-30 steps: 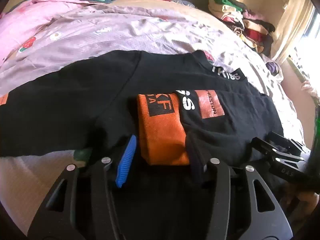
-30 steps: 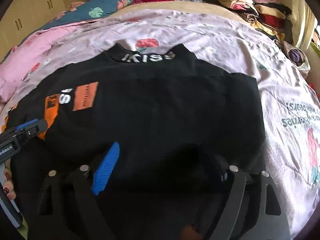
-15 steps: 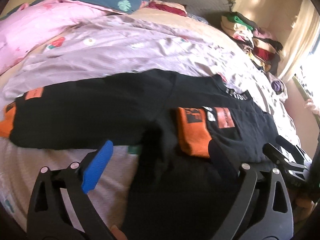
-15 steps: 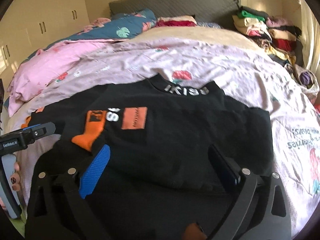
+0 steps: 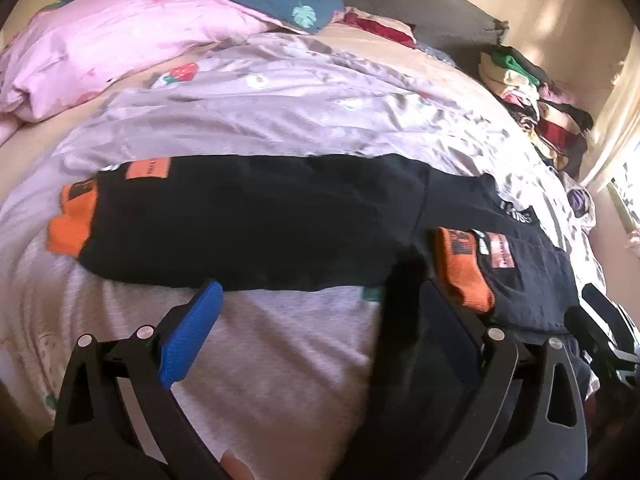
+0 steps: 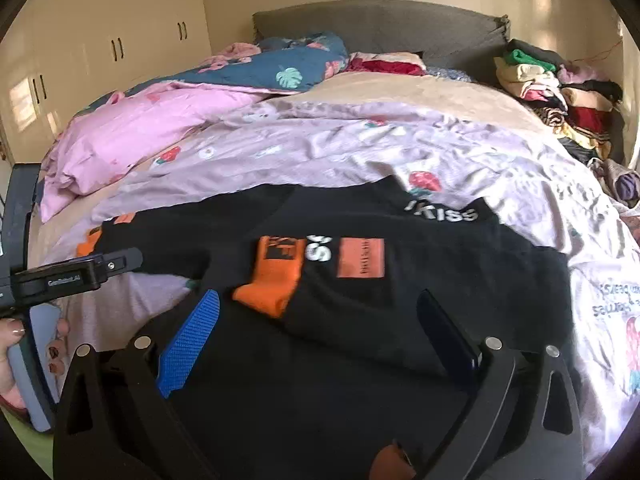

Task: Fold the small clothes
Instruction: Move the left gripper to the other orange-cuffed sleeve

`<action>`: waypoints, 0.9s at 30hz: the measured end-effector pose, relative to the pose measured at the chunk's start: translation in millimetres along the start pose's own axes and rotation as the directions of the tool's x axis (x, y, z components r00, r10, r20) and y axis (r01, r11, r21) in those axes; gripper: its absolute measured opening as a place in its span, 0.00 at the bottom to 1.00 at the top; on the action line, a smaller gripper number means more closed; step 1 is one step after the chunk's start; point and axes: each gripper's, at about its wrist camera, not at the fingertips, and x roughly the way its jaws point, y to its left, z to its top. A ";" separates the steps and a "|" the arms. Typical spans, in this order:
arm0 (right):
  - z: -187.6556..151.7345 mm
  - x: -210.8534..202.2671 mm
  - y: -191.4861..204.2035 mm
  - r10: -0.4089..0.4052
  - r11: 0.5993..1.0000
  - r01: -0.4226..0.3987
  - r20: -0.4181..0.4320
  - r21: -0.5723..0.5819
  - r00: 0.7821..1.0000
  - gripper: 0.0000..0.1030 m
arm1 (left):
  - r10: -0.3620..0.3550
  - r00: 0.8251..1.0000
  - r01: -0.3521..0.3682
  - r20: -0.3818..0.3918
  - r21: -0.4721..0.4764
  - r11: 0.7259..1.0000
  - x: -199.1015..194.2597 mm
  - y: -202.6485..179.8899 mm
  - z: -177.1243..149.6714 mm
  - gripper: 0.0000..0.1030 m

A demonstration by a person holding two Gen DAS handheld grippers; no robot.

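Sweatshirt [image 6: 400, 312], black with orange cuffs, lies flat on the bed [image 6: 400, 96], collar toward the headboard and hem toward the person. One sleeve is already folded across the chest, its orange cuff [image 6: 276, 280] resting just beside the square orange patch. The other sleeve [image 5: 248, 220] is unfolded and stretches straight out sideways over the lilac sheet [image 5: 300, 120], its long axis running across the bed, with its own orange cuff [image 5: 72, 220] at the far left end.

That outstretched sleeve is what the next fold turns on, by my judgement. It lies just ahead of the left gripper [image 5: 316, 320], which hangs over bare sheet below the sleeve's lower edge, fingers spread wide and holding nothing; a fold of dark cloth seems to sit close against the inner face of the right-hand finger, though contact cannot be told. The right gripper [image 6: 320, 332] hovers over the sweatshirt's lower body, also spread wide and empty, well apart from the loose sleeve. So the left hand is nearer and would need to reach forward and leftward toward the cuff.

A stack of folded clothes [image 6: 560, 96] sits at the bed's far right corner.
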 end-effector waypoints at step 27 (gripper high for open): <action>20.6 12.5 109.1 0.084 0.990 -0.087 -0.027 -0.109 0.996 0.96 | 0.075 0.997 -0.072 0.001 -0.252 0.965 -0.4 106.9 11.9 0.90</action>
